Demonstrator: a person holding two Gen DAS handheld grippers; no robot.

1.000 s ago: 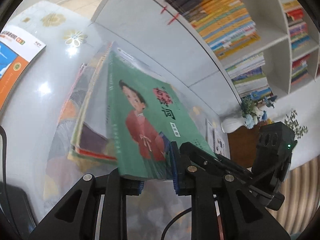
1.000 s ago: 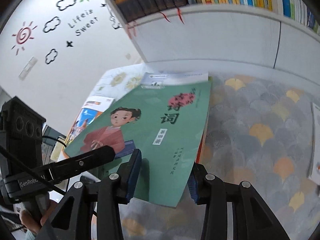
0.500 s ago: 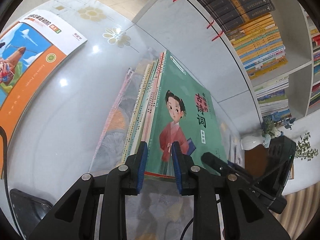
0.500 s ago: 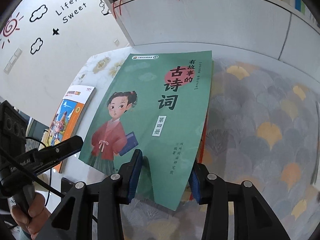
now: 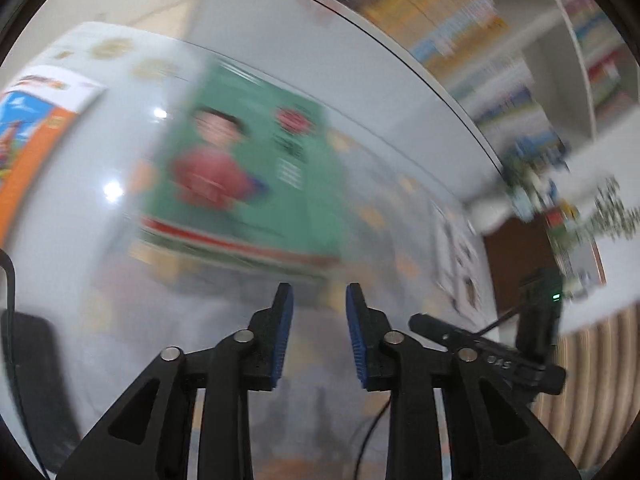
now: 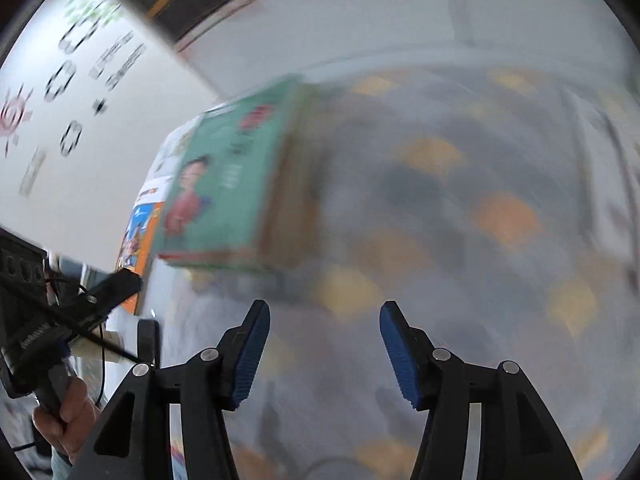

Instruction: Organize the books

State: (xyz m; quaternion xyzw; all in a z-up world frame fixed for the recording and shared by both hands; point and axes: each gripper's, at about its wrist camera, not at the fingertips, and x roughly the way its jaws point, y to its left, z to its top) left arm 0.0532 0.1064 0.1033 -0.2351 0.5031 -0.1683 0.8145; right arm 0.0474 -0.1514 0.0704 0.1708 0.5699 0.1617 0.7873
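Both views are motion-blurred. The left gripper [image 5: 319, 300] is partly open, its jaws have just been opening, nothing between the blue pads [image 5: 282, 332]. The right gripper [image 6: 324, 312] stands wider, also just been opening, also empty.

The stack of books [image 5: 240, 184] lies flat on the tabletop [image 5: 100, 240], green-cover book [image 6: 228, 188] on top, clear of both grippers, just ahead of the fingertips. The stack sits on the patterned mat [image 6: 460, 220], near the mat's far left corner, close to the tabletop's back edge under the white shelf unit [image 5: 360, 80].

An orange-and-blue book [image 5: 28, 132] lies flat near the tabletop's left edge, well apart from the stack. In the right wrist view it [image 6: 140, 236] shows just behind the stack's left side.

The person's left hand [image 6: 66, 416] grips the left tool's handle at lower left of the right wrist view. Shelved books [image 5: 460, 20] are too blurred to read.
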